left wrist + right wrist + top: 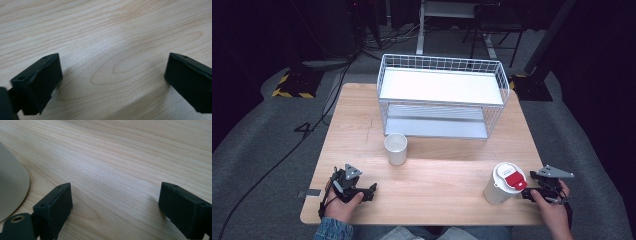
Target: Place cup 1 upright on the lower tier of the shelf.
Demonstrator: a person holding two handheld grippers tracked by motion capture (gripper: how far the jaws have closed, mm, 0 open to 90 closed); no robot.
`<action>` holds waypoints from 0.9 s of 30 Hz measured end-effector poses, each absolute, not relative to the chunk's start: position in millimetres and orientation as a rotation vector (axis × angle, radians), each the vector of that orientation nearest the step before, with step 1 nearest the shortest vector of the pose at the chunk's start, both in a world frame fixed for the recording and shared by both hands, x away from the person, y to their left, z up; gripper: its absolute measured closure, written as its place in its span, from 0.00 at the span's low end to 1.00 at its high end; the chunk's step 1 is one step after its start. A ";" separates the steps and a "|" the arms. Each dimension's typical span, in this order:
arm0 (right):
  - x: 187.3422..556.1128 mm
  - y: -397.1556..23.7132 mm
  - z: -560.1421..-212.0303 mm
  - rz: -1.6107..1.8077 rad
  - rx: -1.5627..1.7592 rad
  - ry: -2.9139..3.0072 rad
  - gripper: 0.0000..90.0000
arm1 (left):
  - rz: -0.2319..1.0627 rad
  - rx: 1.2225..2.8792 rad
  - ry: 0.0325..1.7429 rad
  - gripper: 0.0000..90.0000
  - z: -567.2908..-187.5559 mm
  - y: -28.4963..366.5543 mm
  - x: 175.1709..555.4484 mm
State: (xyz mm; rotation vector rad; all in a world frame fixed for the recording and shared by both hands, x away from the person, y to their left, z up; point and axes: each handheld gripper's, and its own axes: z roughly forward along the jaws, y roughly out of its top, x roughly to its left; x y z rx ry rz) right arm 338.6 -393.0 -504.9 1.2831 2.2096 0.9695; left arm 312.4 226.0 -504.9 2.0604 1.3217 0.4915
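Wooden surface [362, 125], pale grain, bare over most of its area. At the far edge stands a white wire rack [442, 95] with two tiers, both shelves empty, open toward the person.

Two cups are the things in play. The lidded cup [504, 183] sits near the front right, just beside the right tool [537, 192]; its white lid carries a red tab or label on top. In the right gripper view its pale wall [11, 192] curves in at the left edge, close to one jaw but not between the jaws. The open cup [396, 148] stands upright near the middle of the surface, in front of the rack, well apart from both tools.

Left tool [362, 192] rests low at the front left, jaws spread, nothing between them but wood grain [112, 67]. Right tool likewise released: jaws stand wide over bare wood.

Handling judgement: both cups look like thin paper or light plastic, so light, easily tipped, and prone to buckling under a hard squeeze. The lidded one may hold something; cannot tell, so treat as possibly heavier and spillable. Best hold looks to be across the wall, mid-height or just below the lid rim where the lid stiffens it, jaws level, pressure gentle. The open cup has no such stiffening at its mouth; grip lower on the body. Smooth tapered walls may slip upward through the pads.
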 end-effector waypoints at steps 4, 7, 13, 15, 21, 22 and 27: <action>338.7 -393.0 -504.9 0.970 1.283 2.210 0.14 | 0.506 2.033 1.298 0.16 -500.6 228.3 311.1; 338.7 -393.0 -504.9 0.970 1.284 2.209 0.14 | 0.515 1.969 1.274 0.17 -494.7 229.6 309.6; 338.7 -393.0 -504.9 0.970 1.283 2.209 0.14 | 0.573 1.834 1.232 0.17 -483.1 227.1 306.7; 338.6 -393.0 -504.9 0.970 1.284 2.209 0.14 | 0.597 1.804 1.214 0.17 -479.9 224.5 307.2; 338.7 -393.0 -504.9 0.970 1.283 2.209 0.13 | 0.623 1.764 1.202 0.17 -474.2 217.2 310.3; 338.6 -392.9 -504.9 0.970 1.284 2.210 0.13 | 0.618 1.766 1.185 0.17 -473.6 216.1 311.2; 338.7 -393.0 -505.0 0.970 1.283 2.209 0.13 | 0.586 1.756 1.087 0.17 -470.2 211.7 314.2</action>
